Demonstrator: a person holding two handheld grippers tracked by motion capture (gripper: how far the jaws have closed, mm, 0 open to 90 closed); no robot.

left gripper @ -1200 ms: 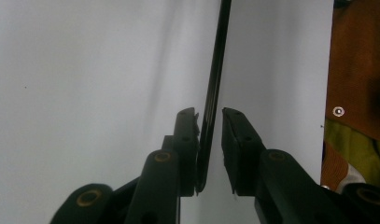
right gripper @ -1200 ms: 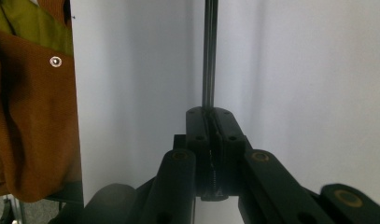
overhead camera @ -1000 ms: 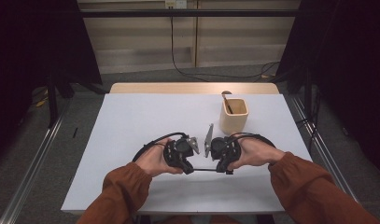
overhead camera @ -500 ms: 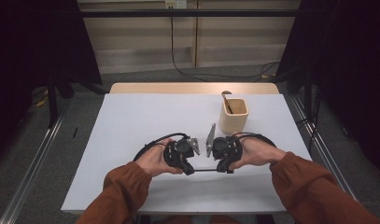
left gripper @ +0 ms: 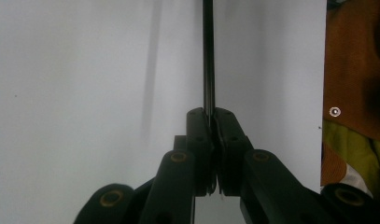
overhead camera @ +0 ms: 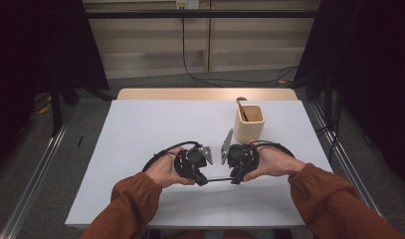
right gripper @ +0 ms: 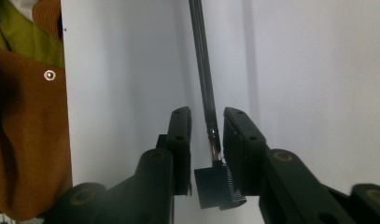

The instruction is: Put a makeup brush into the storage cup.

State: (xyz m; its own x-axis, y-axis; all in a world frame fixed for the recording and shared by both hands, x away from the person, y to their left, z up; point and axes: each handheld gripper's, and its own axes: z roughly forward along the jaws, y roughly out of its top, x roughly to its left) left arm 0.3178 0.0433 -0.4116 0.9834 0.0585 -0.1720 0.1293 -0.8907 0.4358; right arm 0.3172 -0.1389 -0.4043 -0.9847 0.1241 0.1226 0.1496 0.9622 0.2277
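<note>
High view, my grippers: I have the left gripper point(overhead camera: 204, 174) and the right gripper point(overhead camera: 230, 172) facing each other over the near half of the table point(overhead camera: 140, 129), close together.
High view, the thing between them: a thin black rod point(overhead camera: 217, 179) runs from one gripper to the other, just off their near ends.
High view, beyond the right gripper: a tan wooden cup point(overhead camera: 249, 124) stands upright a little past it, with a dark stick point(overhead camera: 241, 109) leaning inside.
Left gripper view, state: my left gripper point(left gripper: 211, 114) is clenched on the black rod point(left gripper: 208, 56); the jaws press together with the rod pinched at their tips, running straight away from them over the white table point(left gripper: 85, 93).
Right gripper view, state: my right gripper point(right gripper: 207, 116) is released; its jaws stand apart, and I see a gap on each side of the rod.
Right gripper view, the thing: the rod point(right gripper: 202, 65) passes between the parted jaws and ends in a small toothed head point(right gripper: 218, 186) deep between them; I cannot tell whether it touches the right-hand jaw.
Right gripper view, off to the side: an orange sleeve point(right gripper: 24, 130) lies past the table edge.
</note>
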